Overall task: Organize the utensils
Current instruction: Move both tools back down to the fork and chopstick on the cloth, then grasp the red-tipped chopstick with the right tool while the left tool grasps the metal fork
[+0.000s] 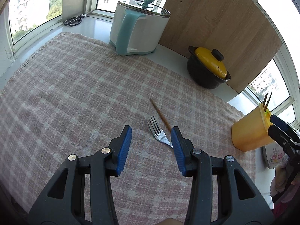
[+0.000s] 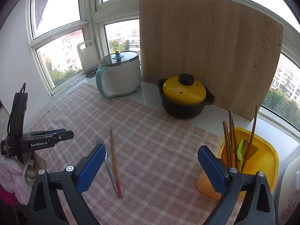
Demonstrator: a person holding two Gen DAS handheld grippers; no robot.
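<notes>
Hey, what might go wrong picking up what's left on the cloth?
The fork and chopstick lie side by side, nearly touching, so the open left tool may snag both. The yellow holder already bristles with chopsticks, which could deflect a new one. The open right tool hangs near the holder and might bump it.

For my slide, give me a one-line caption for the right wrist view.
Open right claw above a checked cloth, with fork and chopstick left to sort into the yellow holder.
</notes>
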